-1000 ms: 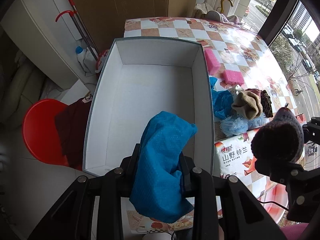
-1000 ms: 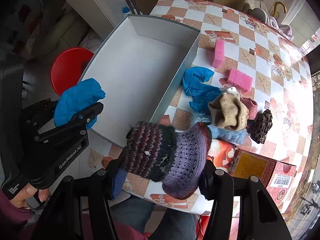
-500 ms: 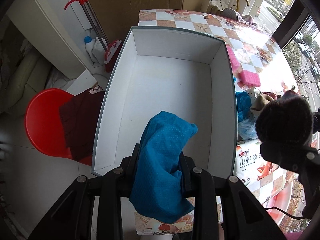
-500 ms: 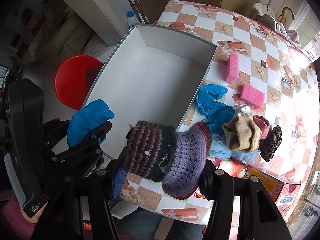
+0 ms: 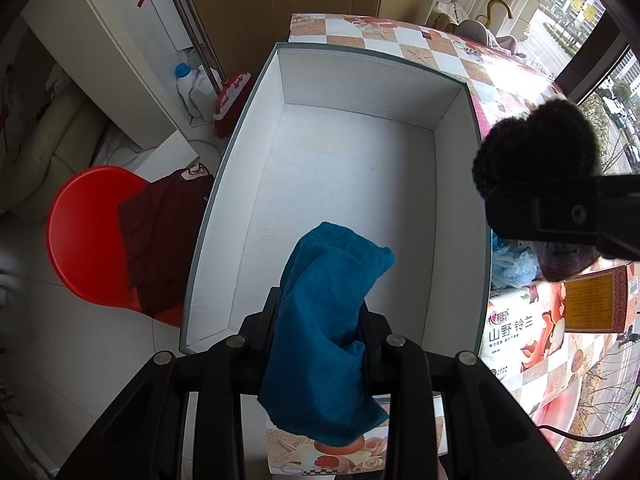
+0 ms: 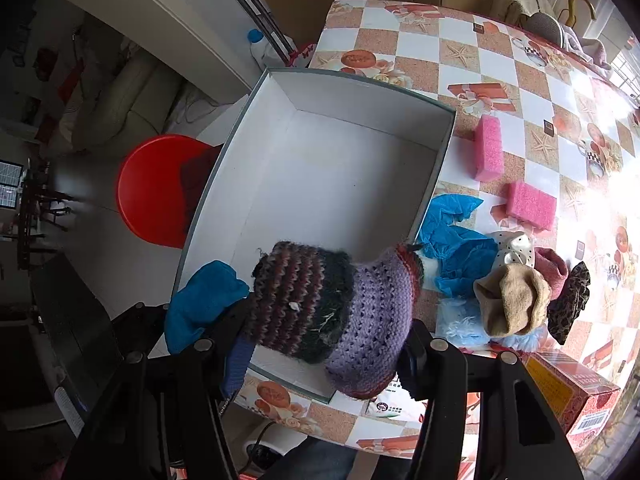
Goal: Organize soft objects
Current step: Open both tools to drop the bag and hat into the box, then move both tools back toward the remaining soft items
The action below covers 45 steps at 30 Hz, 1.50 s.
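Blue cloth [image 5: 324, 320] hangs pinched in the left gripper [image 5: 320, 344] above the white box [image 5: 456, 208]; the right gripper [image 6: 324, 344] clamps a knitted hat [image 6: 332, 304].

Red stool [image 5: 92, 236] with maroon garment [image 5: 160, 236]; mop [image 5: 208, 60] beside bottles [image 5: 188, 84].

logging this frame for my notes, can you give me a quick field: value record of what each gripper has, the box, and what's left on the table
left gripper: shut on blue cloth, over the box's near end
right gripper: shut on knitted purple item, over the box's near end
box: white inside, nothing lying in it
left on table: two pink sponges, blue glove, tan sock, leopard-print item
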{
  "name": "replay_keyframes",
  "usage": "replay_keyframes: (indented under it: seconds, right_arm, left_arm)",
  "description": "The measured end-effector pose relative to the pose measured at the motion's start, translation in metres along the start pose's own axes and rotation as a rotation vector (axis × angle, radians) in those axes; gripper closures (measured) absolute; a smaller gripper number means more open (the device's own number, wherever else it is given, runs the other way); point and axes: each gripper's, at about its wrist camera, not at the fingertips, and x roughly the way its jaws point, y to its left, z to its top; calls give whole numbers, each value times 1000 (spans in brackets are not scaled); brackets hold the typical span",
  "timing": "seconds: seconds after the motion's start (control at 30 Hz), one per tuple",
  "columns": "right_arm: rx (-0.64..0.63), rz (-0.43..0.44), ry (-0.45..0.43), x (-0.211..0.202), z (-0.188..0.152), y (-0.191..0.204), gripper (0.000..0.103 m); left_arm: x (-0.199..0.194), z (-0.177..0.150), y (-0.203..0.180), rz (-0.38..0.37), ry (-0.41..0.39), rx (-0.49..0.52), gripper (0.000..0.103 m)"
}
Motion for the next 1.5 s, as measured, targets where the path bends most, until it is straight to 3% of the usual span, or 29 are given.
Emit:
replay_keyframes:
  seconds: [0.13,0.2,0.33,0.4,0.47,0.5,0.63,0.8,1.0,1.07,1.17,1.33,1.5]
  right_arm:
    - [11,22,8,4,7,0,43]
    - [18,35,12,5,10,-2,40]
    - [37,55,7,1,11,-8,35]
    - [58,58,3,-3,11,-14,11]
    - [87,92,-9,-9,11,-22,0]
    - [104,98,-7,-12,11,-25,0]
    - [163,109,-22,-28,8,-44,0]
    - [196,130,-59,-55,-9,-61,0]
    - [238,163,-68,-68,-27,-78,0]
    - [246,171,-65,-69,-31,-81,0]
    - [249,184,-60,-70,-36,-84,0]
    - [262,199,-39,-76,-46,-95,0]
    - [322,207,-63,-103,-62,-132,0]
  left_arm:
    - [-1,-1,-2,-12,-18,2,62]
    - [-2,0,-3,-5,-28,5,44]
    - [-1,0,-2,-53,-24,-8,29]
    - [-4,1,0,-88,-43,-27,19]
    - [-5,4,-1,-91,-45,-19,13]
    - [-4,6,-2,-98,-38,-11,0]
    - [8,15,-10,-168,10,26,0]
    - [43,16,-18,-180,137,56,0]
    - [70,-16,-34,-190,298,120,0]
    - [68,-26,-41,-167,295,165,0]
    - [67,-37,-40,-208,329,135,0]
    - [56,-56,-40,-193,322,129,0]
    - [10,-53,-35,-192,200,107,0]
